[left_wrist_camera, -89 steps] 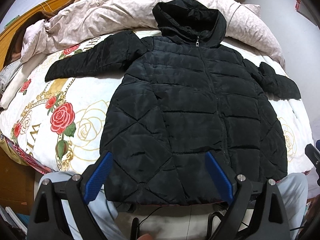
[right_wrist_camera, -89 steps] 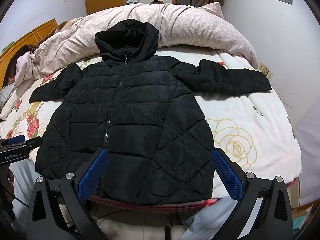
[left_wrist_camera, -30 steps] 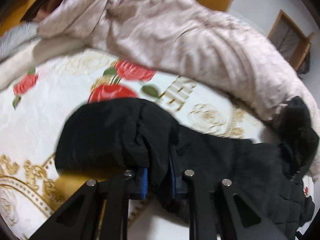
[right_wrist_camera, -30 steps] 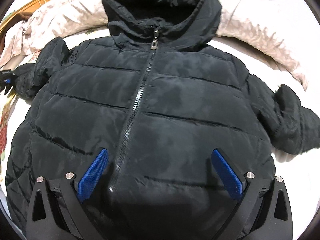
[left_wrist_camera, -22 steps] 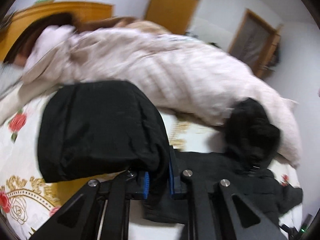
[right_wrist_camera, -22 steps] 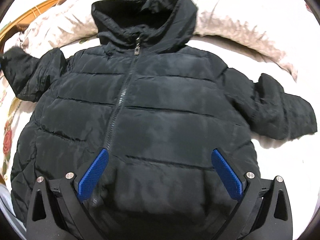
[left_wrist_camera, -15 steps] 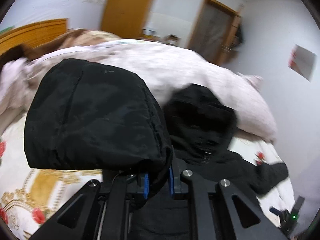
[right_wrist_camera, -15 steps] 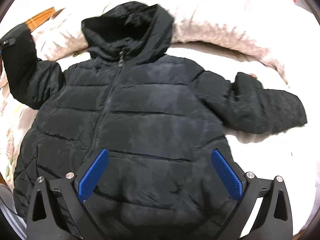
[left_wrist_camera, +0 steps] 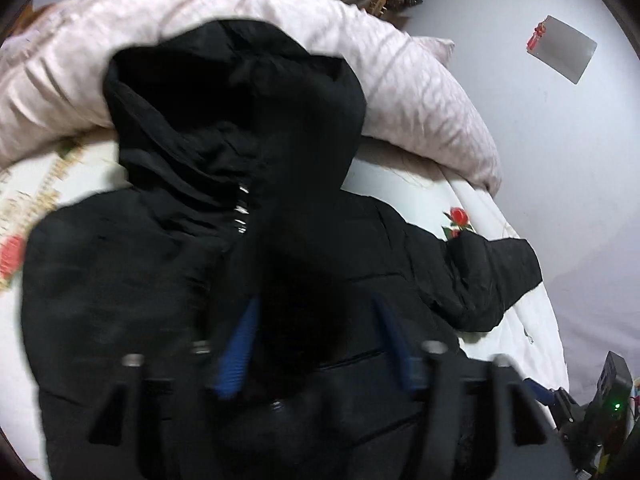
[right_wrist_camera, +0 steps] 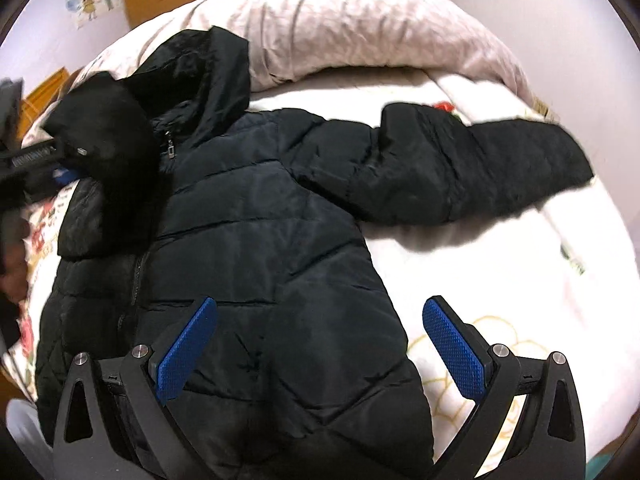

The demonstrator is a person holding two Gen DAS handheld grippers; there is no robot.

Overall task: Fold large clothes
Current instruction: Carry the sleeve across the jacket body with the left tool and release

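The left gripper (left_wrist_camera: 316, 344) has its jaws partly apart, with the left sleeve (right_wrist_camera: 108, 160) between them; through the blur I cannot tell if it has a real hold. The right gripper (right_wrist_camera: 320, 344) is wide open and holds nothing, above the hem of the jacket (right_wrist_camera: 256, 240). The jacket lies flat on the bed (right_wrist_camera: 500, 272), the right sleeve (right_wrist_camera: 480, 168) stretched out. The risk: the puffy, slippery sleeve may slide off the chest or spring open, because nothing presses it down.
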